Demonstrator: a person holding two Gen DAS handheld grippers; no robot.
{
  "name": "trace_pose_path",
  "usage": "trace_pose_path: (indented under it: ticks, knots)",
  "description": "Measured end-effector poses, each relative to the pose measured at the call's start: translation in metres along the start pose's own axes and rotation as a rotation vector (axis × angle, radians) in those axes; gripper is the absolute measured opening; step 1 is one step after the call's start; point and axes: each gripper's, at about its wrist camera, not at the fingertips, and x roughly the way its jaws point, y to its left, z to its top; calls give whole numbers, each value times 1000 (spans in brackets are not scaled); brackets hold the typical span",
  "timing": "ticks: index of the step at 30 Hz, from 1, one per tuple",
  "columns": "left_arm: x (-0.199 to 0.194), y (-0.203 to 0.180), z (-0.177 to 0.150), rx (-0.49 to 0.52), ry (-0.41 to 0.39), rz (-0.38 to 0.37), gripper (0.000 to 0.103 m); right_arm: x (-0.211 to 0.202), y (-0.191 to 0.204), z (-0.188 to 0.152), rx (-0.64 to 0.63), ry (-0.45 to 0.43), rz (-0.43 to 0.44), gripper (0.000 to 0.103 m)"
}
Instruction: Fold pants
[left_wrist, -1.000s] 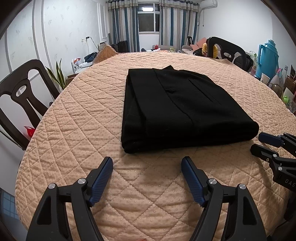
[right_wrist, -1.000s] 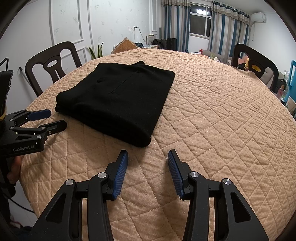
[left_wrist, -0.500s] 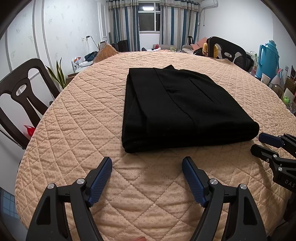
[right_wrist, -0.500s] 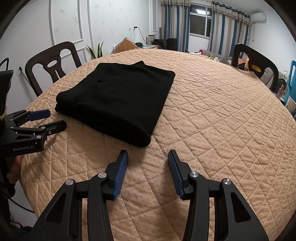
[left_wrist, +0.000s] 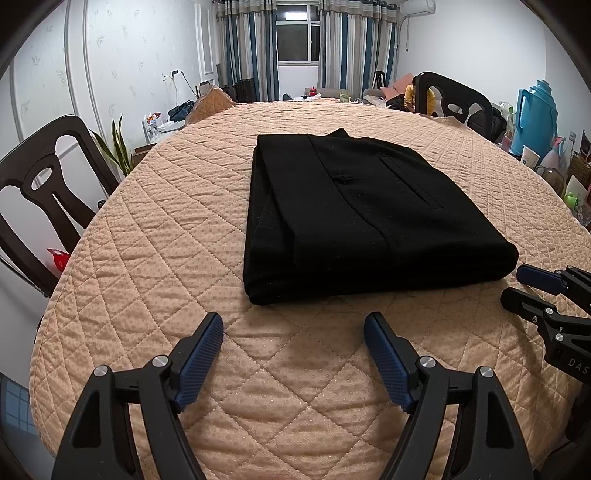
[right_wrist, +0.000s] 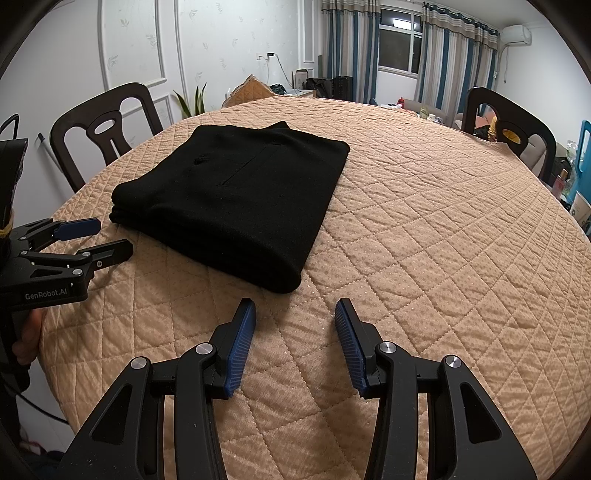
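The black pants lie folded into a compact stack at twelve o'clock, folding apparently done, while the left gripper and right gripper hang open, empty.

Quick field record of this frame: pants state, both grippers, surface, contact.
pants: black pants folded into a flat rectangular stack
surface: round table, tan quilted cover
left gripper: open, empty, short of the stack's near edge
right gripper: open, empty, near the stack's corner
contact: neither gripper touches the pants
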Motion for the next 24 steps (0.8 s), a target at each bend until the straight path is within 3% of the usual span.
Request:
trace_pose_path:
  ticks: [24]
  knots:
    - [1,1,-1,-1,5,-2,82,0,0,0,0,0,0,46]
